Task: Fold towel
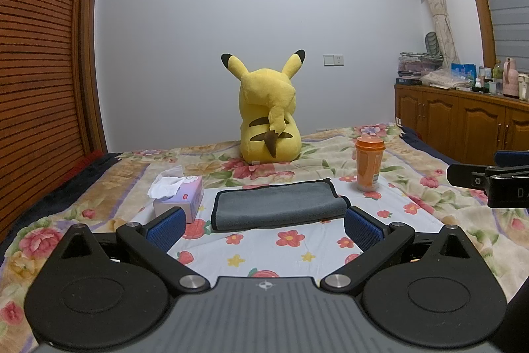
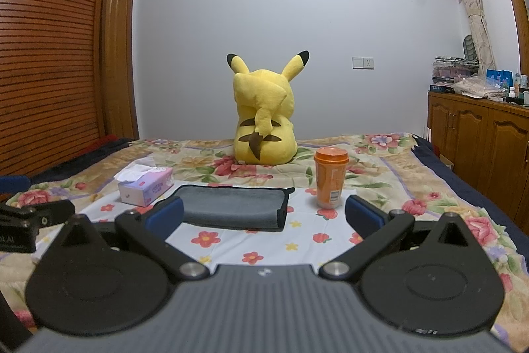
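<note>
A grey towel (image 1: 277, 204) with black trim lies folded flat on the floral sheet on the bed; it also shows in the right wrist view (image 2: 231, 207). My left gripper (image 1: 263, 225) is open and empty, just short of the towel's near edge, its blue pads apart. My right gripper (image 2: 263, 212) is open and empty, a little to the right of the towel, with its left pad over the towel's near left corner in the image. The right gripper's side shows at the edge of the left wrist view (image 1: 492, 182).
A tissue box (image 1: 180, 196) stands left of the towel. An orange cup with lid (image 1: 368, 162) stands to its right. A yellow plush toy (image 1: 269, 118) sits behind. A wooden cabinet (image 1: 463, 124) is at the far right, a slatted wardrobe (image 1: 39, 55) at the left.
</note>
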A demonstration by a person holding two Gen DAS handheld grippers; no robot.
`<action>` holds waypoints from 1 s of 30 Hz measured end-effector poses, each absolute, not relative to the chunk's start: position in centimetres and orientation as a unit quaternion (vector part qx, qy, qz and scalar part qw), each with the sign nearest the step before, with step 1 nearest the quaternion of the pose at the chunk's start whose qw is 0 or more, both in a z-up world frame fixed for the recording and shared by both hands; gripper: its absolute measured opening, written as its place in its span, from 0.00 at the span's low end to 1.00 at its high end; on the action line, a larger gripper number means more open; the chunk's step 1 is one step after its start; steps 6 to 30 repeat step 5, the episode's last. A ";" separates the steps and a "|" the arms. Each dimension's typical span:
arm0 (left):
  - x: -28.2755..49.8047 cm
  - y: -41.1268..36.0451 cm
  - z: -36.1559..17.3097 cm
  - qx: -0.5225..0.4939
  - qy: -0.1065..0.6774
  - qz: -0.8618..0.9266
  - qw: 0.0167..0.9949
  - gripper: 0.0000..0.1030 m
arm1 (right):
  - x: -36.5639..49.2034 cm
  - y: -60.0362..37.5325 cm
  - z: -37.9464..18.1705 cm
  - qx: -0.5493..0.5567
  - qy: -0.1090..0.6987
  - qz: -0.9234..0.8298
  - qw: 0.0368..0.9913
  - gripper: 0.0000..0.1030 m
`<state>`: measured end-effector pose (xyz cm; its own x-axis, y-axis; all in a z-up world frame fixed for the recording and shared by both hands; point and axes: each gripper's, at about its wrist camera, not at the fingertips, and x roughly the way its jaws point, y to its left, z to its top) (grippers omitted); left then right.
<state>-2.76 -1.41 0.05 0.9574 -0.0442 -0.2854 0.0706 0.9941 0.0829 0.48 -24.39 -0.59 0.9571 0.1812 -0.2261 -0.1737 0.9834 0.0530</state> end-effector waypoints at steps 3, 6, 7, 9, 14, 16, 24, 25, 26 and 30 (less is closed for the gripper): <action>-2.8 -1.4 0.1 0.046 0.143 -0.029 0.988 1.00 | 0.5 -24.4 -0.6 0.016 0.116 0.090 0.989 1.00; -2.8 -1.4 0.1 0.046 0.143 -0.029 0.988 1.00 | 0.4 -24.4 -0.6 0.016 0.116 0.090 0.989 1.00; -2.8 -1.4 0.1 0.046 0.143 -0.029 0.988 1.00 | 0.4 -24.4 -0.6 0.016 0.116 0.090 0.989 1.00; -2.8 -1.4 0.1 0.046 0.143 -0.029 0.988 1.00 | 0.4 -24.4 -0.6 0.016 0.116 0.090 0.989 1.00; -2.8 -1.4 0.1 0.046 0.143 -0.029 0.988 1.00 | 0.4 -24.4 -0.6 0.016 0.116 0.090 0.989 1.00; -2.8 -1.4 0.1 0.046 0.143 -0.029 0.988 1.00 | 0.4 -24.4 -0.6 0.016 0.116 0.090 0.989 1.00; -2.8 -1.4 0.1 0.046 0.143 -0.029 0.988 1.00 | 0.4 -24.4 -0.6 0.016 0.116 0.090 0.989 1.00; -2.8 -1.4 0.1 0.046 0.143 -0.029 0.988 1.00 | 0.4 -24.4 -0.6 0.016 0.116 0.090 0.989 1.00; -2.8 -1.4 0.1 0.046 0.143 -0.029 0.988 1.00 | 0.4 -24.4 -0.6 0.016 0.116 0.090 0.989 1.00; -2.8 -1.4 0.1 0.046 0.143 -0.029 0.988 1.00 | 0.4 -24.4 -0.6 0.016 0.116 0.090 0.989 1.00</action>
